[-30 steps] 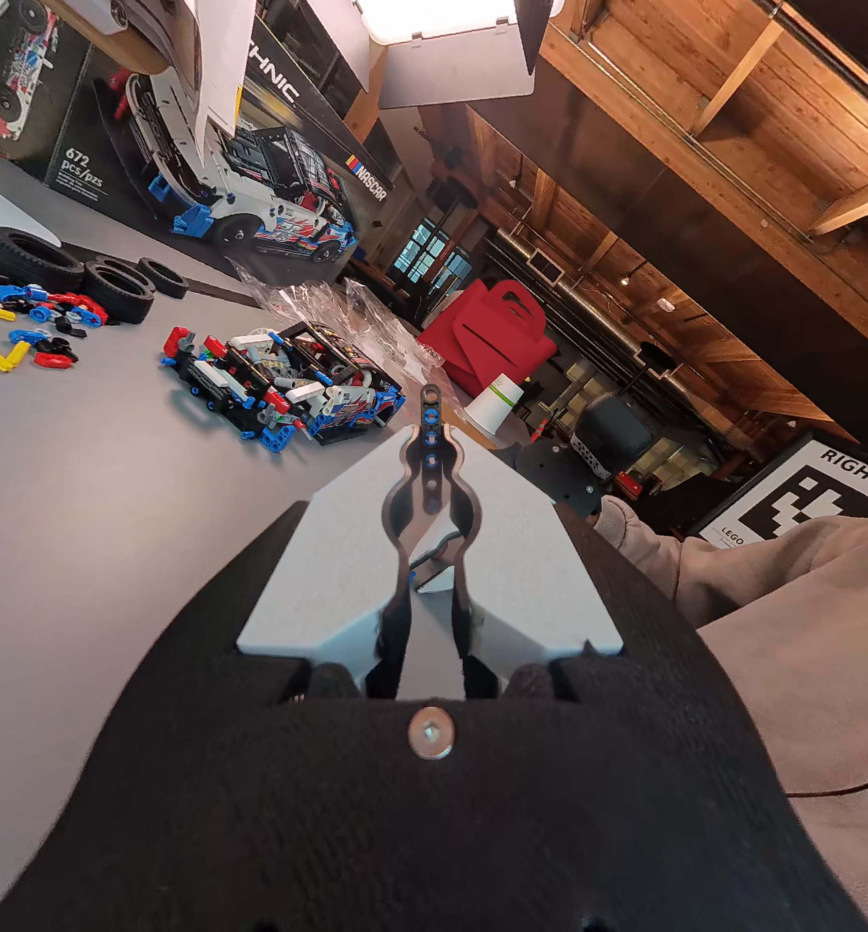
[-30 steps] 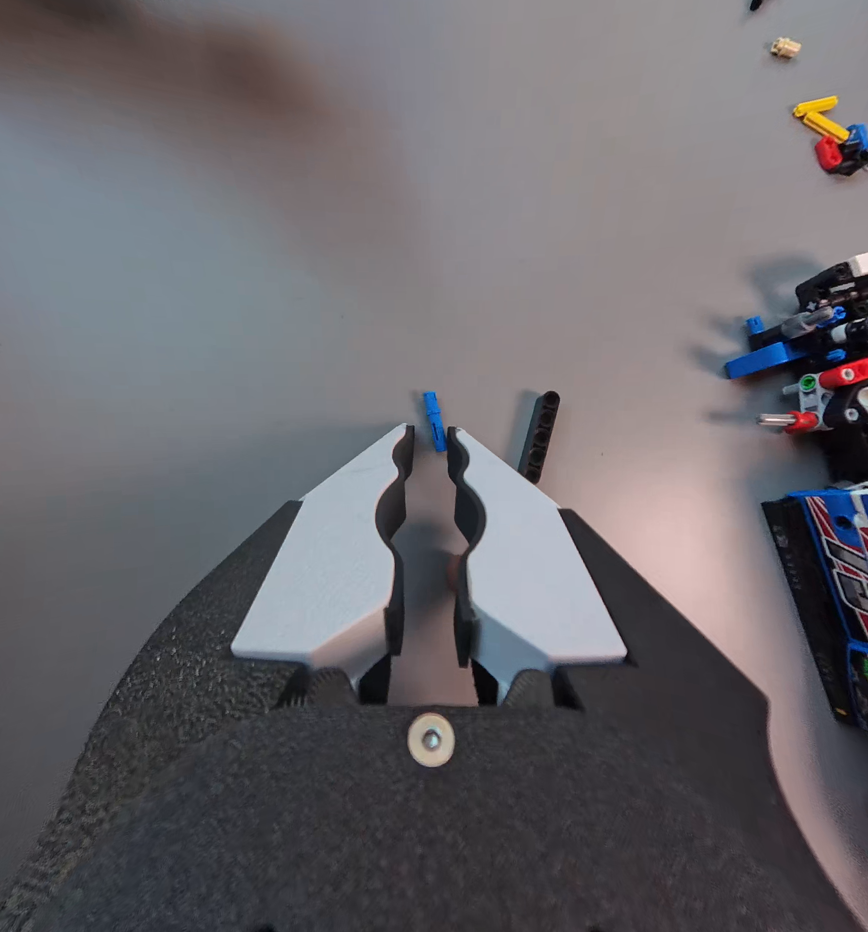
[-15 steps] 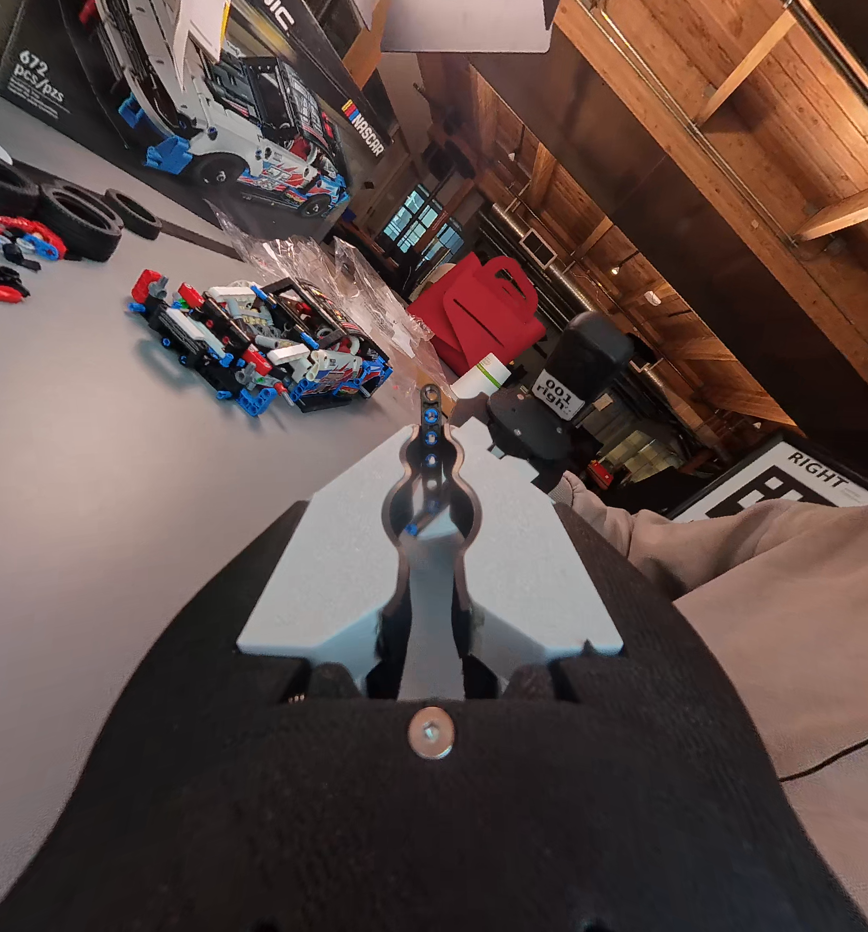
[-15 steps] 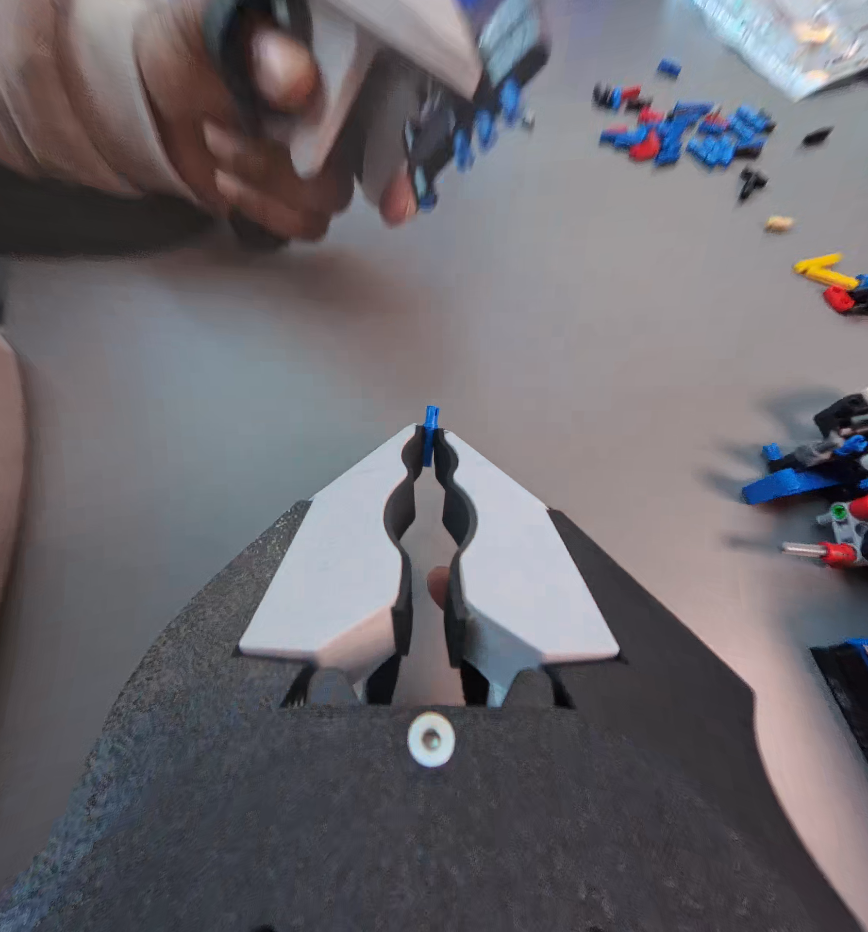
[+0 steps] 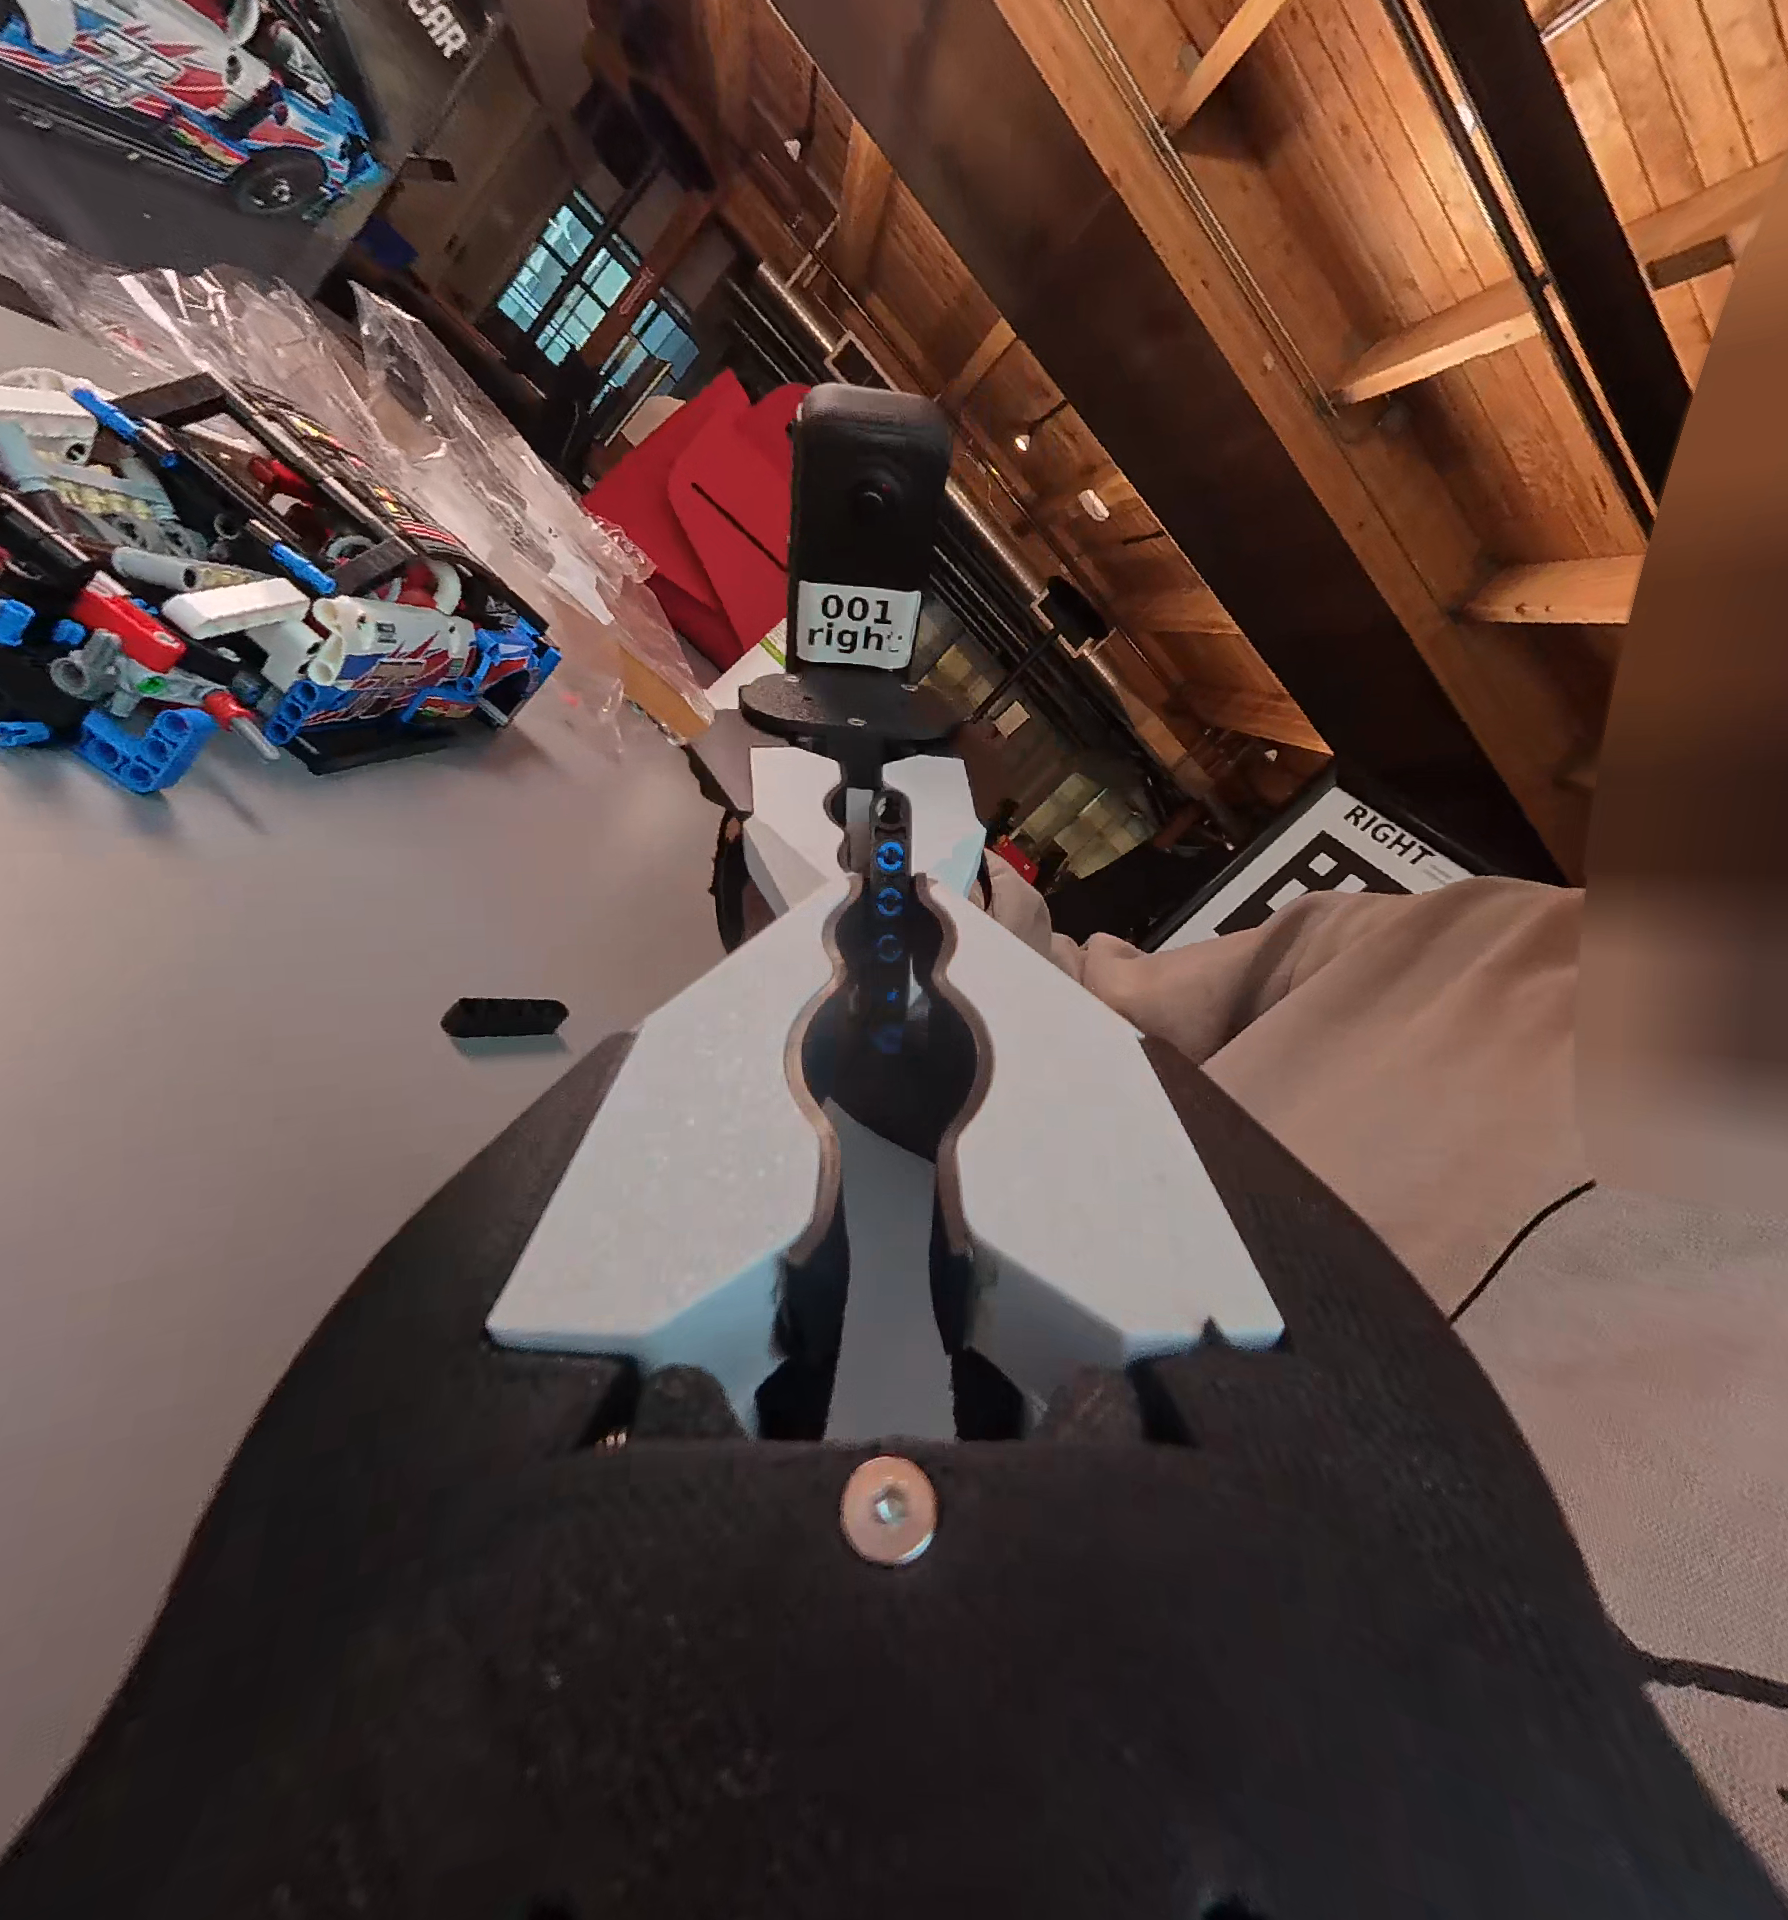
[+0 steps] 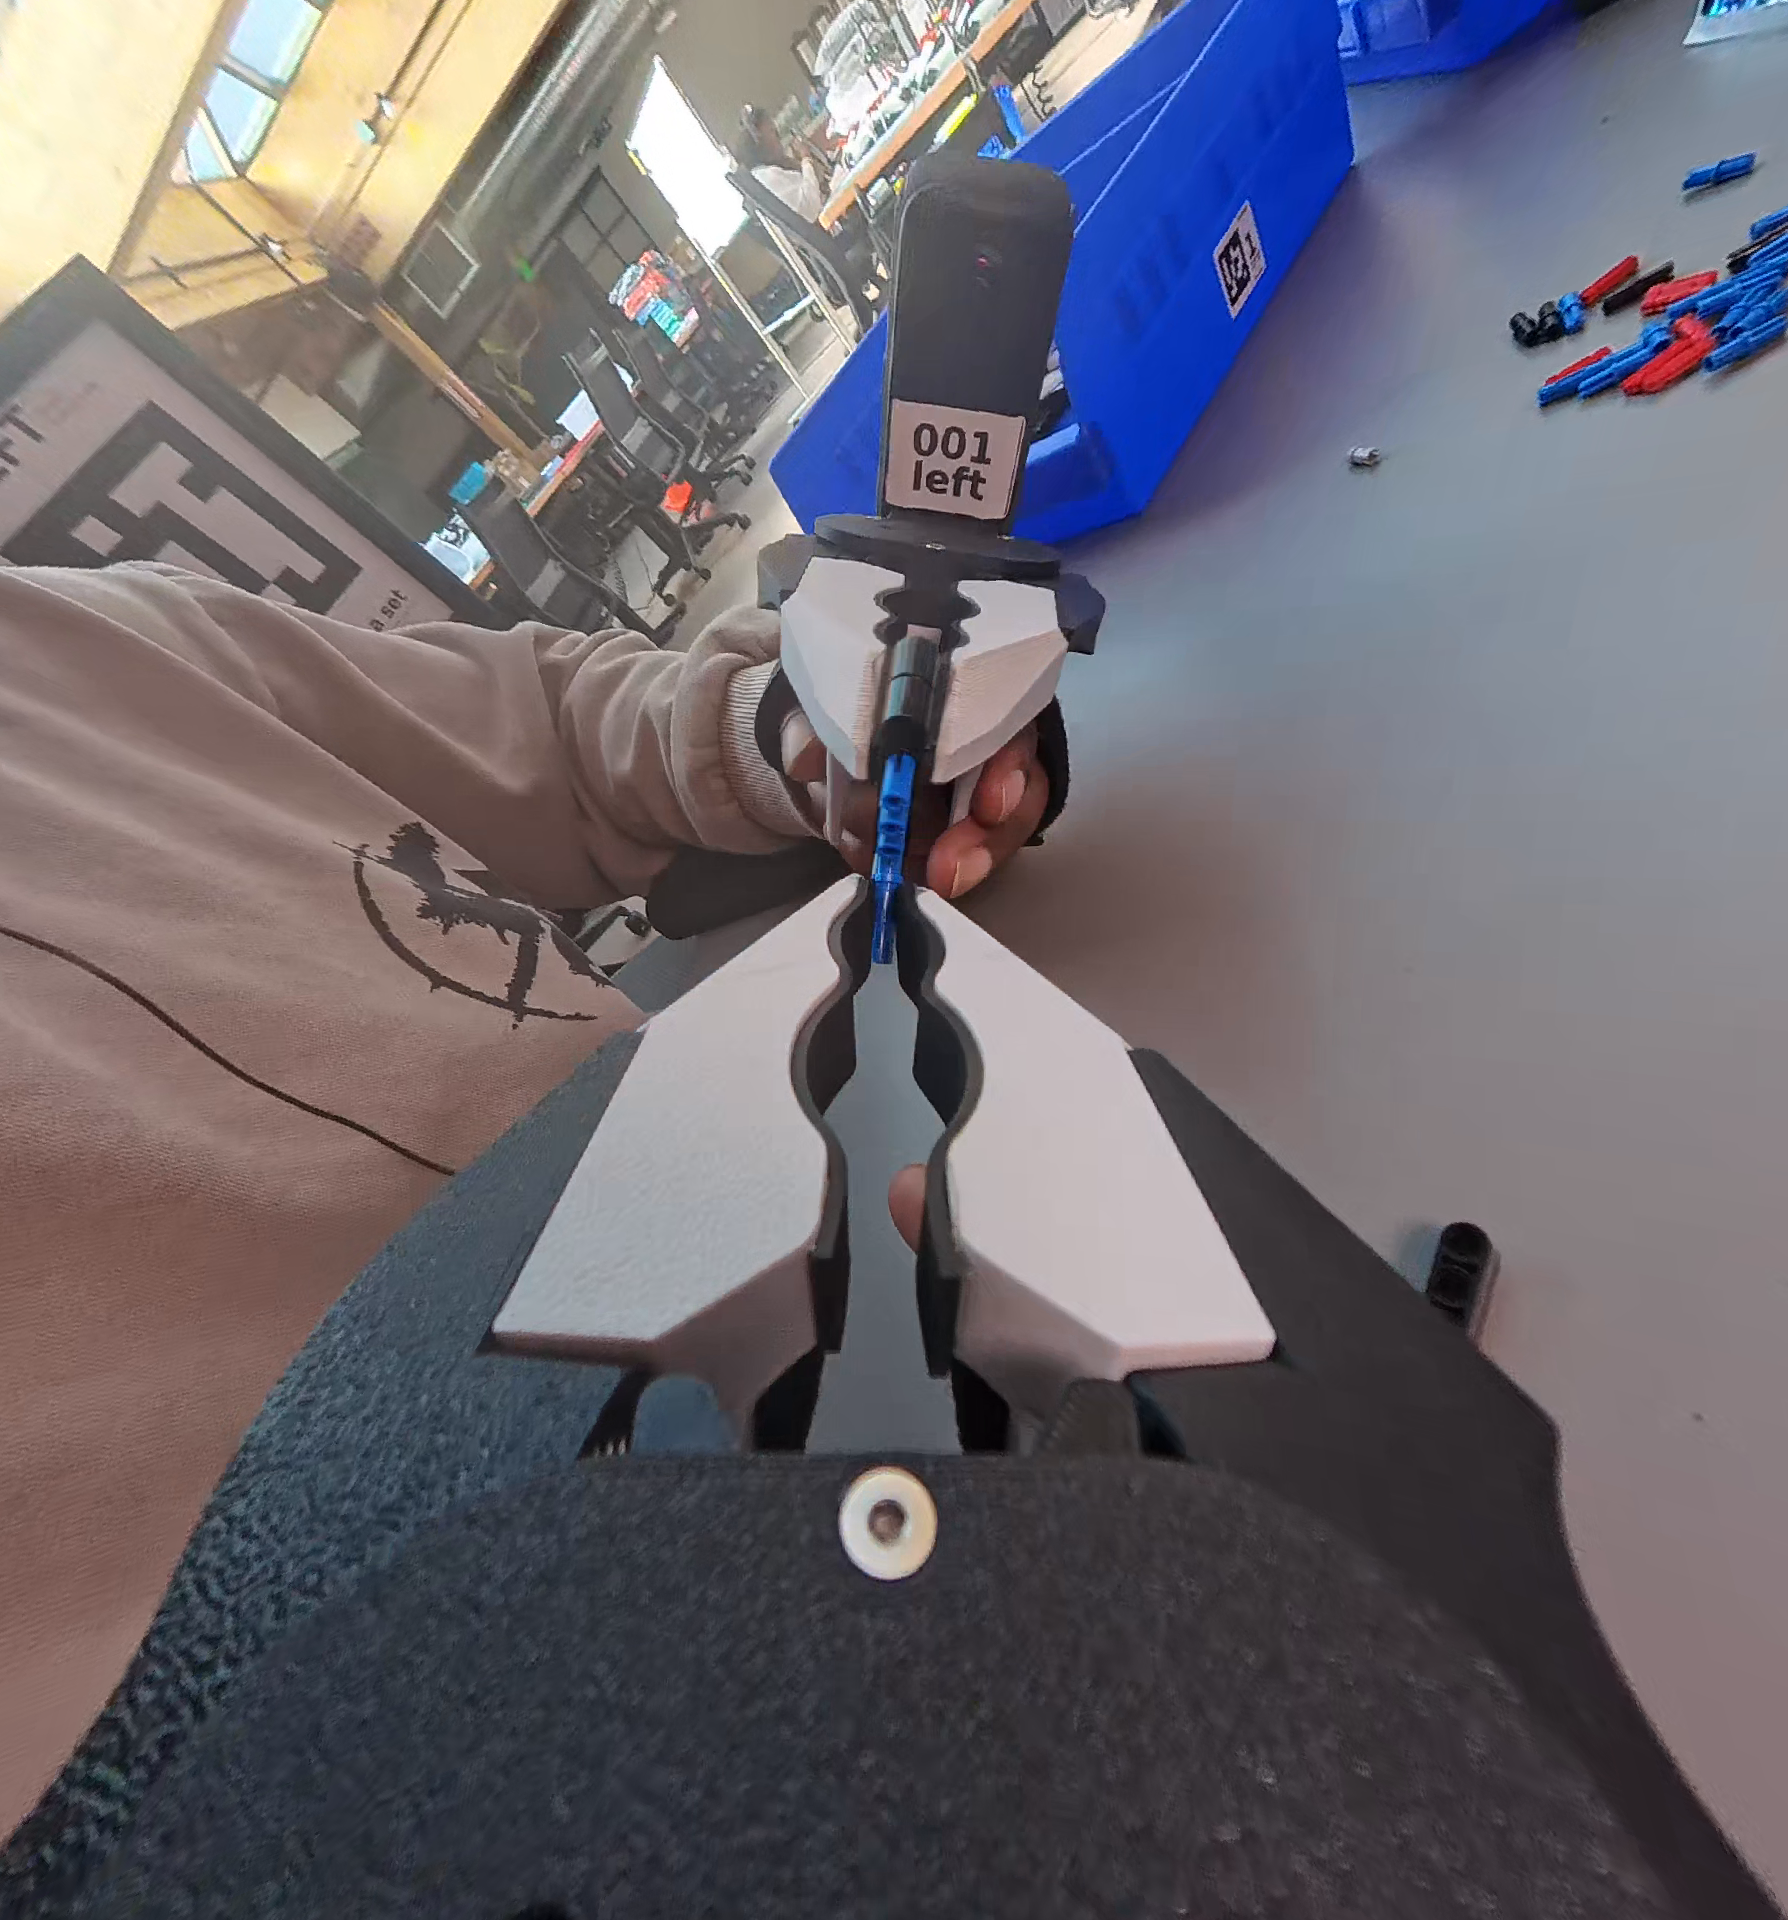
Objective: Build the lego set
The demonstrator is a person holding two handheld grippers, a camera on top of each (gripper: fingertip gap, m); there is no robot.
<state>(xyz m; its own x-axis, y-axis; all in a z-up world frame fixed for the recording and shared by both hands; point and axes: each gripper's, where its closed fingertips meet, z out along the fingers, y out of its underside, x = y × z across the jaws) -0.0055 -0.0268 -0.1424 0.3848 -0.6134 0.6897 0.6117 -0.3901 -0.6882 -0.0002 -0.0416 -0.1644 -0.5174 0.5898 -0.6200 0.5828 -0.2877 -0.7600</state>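
the right gripper (image 6: pixel 877 902) has left the table (image 6: pixel 1492 831) since a second ago, when the blue pin (image 6: pixel 882 914) lay loose at its tips beside a black beam; its fingers are now clamped on that pin. the left gripper (image 5: pixel 888 883) has its fingers closed on the black beam with blue pins (image 5: pixel 888 904). both grippers now face each other tip to tip above the table. judgement: pickup is complete; the step in hand is pressing the pin into the beam's free end hole. the partly built car (image 5: pixel 194 603) sits well apart, and the spare black beam (image 5: pixel 503 1016) stays on the table.
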